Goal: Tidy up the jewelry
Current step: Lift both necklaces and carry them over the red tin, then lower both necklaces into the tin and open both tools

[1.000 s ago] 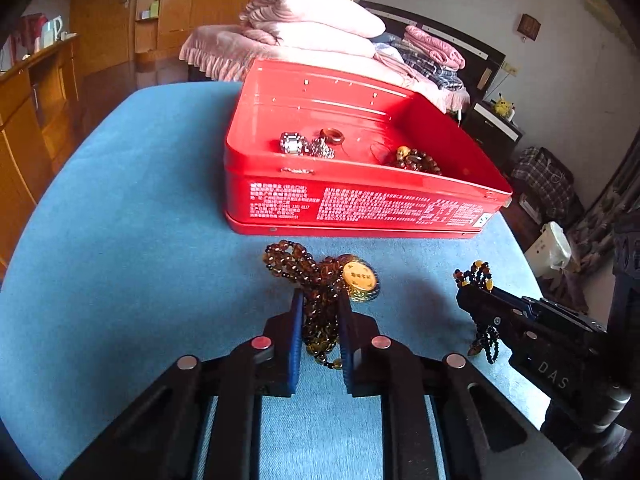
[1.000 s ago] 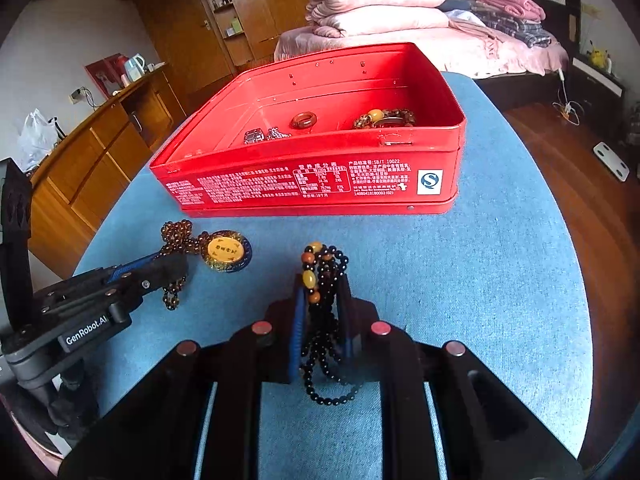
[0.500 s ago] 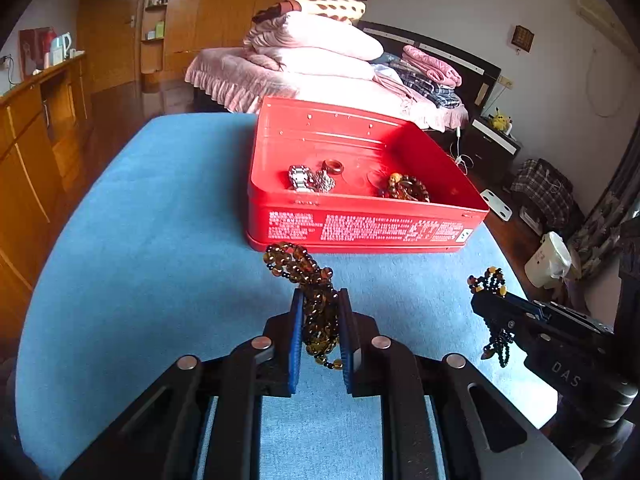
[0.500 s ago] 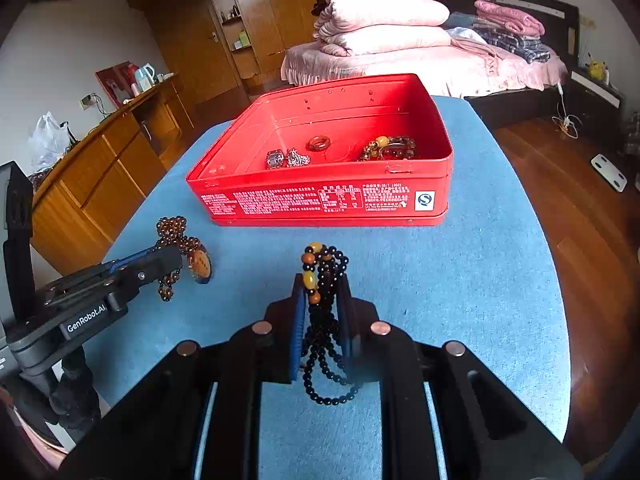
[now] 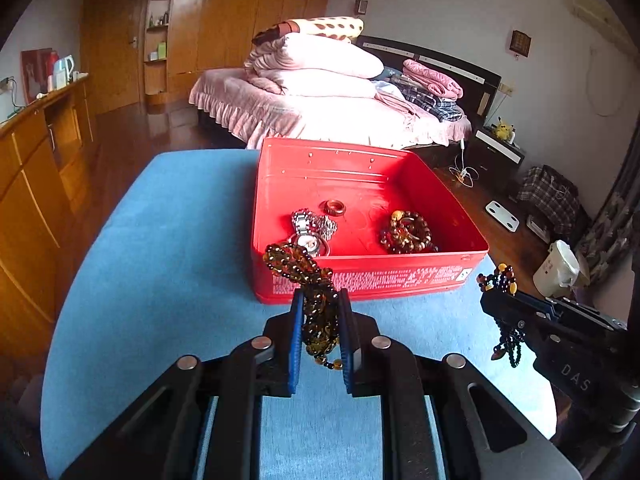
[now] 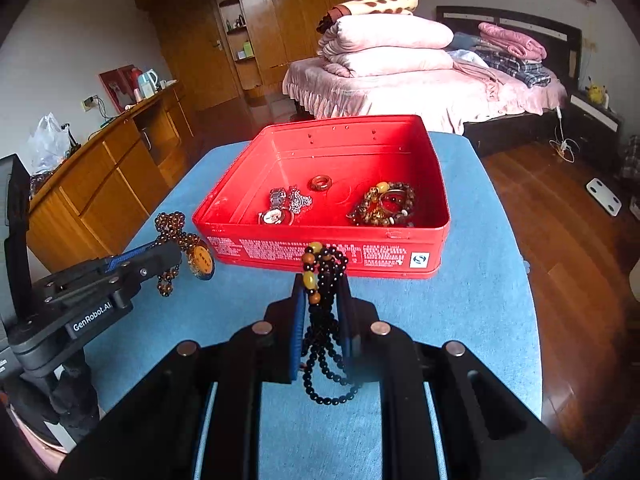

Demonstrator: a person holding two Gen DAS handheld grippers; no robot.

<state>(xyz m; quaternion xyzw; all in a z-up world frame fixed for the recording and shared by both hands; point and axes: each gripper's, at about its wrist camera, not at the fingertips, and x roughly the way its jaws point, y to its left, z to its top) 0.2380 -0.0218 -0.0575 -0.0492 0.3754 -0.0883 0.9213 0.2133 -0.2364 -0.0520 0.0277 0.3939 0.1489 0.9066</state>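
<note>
My left gripper (image 5: 320, 300) is shut on an amber bead necklace (image 5: 296, 266) and holds it in the air in front of the red tin (image 5: 360, 280). Its round pendant (image 6: 201, 261) hangs below the left gripper (image 6: 176, 246) in the right wrist view. My right gripper (image 6: 322, 284) is shut on a black bead necklace (image 6: 326, 344) with amber beads on top, also lifted before the red tin (image 6: 320, 248). The right gripper (image 5: 490, 298) shows at the right of the left wrist view. Inside the tin lie a watch (image 5: 306, 240), a red ring (image 5: 334, 208) and a bead bracelet pile (image 5: 406, 232).
The tin stands on a blue cloth-covered table (image 5: 160, 280). A wooden sideboard (image 6: 100, 184) is to the left, a bed (image 5: 320, 112) with folded quilts behind the table, and wooden floor to the right.
Both grippers have risen with their necklaces. The amber necklace and its pendant have left the cloth and now hang in the air. The tin's inside shows from higher up.
</note>
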